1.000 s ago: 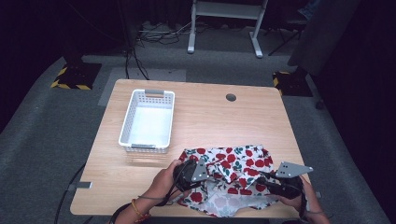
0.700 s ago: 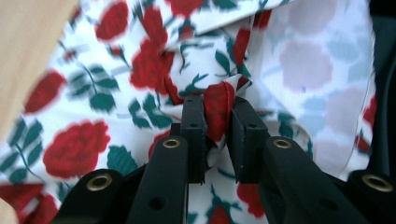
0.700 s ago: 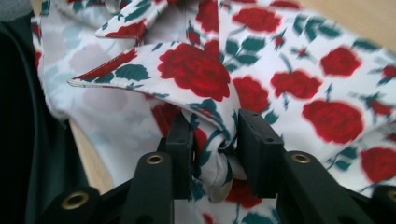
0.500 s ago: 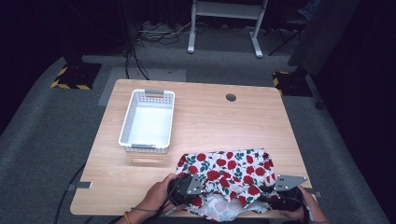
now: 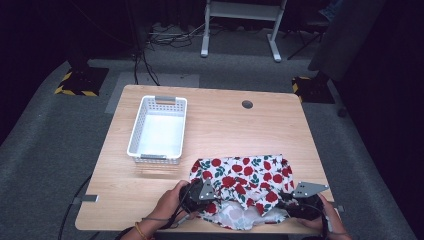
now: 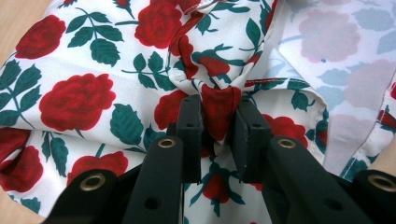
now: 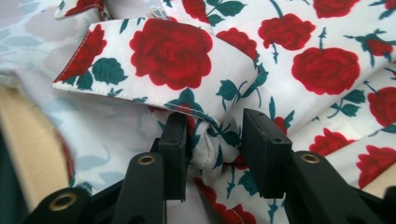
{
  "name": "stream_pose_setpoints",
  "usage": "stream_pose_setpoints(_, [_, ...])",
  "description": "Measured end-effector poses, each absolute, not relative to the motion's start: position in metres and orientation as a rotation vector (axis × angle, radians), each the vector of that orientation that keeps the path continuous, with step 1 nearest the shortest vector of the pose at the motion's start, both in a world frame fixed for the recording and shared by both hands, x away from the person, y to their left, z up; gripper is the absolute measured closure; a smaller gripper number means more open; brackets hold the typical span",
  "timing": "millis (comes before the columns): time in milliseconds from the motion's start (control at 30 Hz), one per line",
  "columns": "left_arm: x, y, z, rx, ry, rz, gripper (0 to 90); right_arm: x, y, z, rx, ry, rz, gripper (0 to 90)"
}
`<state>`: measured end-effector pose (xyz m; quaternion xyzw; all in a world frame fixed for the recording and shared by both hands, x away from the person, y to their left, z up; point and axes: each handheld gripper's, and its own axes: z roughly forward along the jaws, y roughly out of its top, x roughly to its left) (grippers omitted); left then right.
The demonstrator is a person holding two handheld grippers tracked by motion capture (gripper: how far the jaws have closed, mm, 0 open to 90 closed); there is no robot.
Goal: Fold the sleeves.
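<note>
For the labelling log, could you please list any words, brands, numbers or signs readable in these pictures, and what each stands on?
None can be read: the rose-print cloth, the white basket and the table carry no legible writing.
A small tag on the cloth in the right gripper view is too blurred to read.

Your right hand-held gripper [image 7: 212,140] pinches a bunched fold of the rose-print cloth [image 7: 299,51] between its black jaws. A hemmed flap lies just above them. The counter [image 7: 28,149] shows at the left.

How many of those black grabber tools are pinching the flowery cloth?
2. The left gripper pinches the rose-print cloth near its left front edge; the right gripper pinches a fold near its right front edge.
</note>
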<state>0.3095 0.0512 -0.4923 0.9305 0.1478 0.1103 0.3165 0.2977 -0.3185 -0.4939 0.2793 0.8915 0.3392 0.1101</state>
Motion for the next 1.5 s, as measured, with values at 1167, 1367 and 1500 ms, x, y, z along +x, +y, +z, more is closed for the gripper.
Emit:
stream_pose_setpoints(1167, [0.374,0.02,-0.475,2.353,0.659,0.454,39.3,0.36,-0.312,-0.464,0.88,2.448,0.854,43.0])
stream_pose_setpoints(1367, [0.381,0.018,-0.489,2.421,0.684,0.415,38.6,0.363,-0.318,-0.48,0.912,2.494,0.819,42.3])
stream_pose_setpoints(1500, [0.369,0.022,-0.486,2.437,0.584,0.344,35.4,0.356,-0.319,-0.484,0.867,2.527,0.835,41.4])
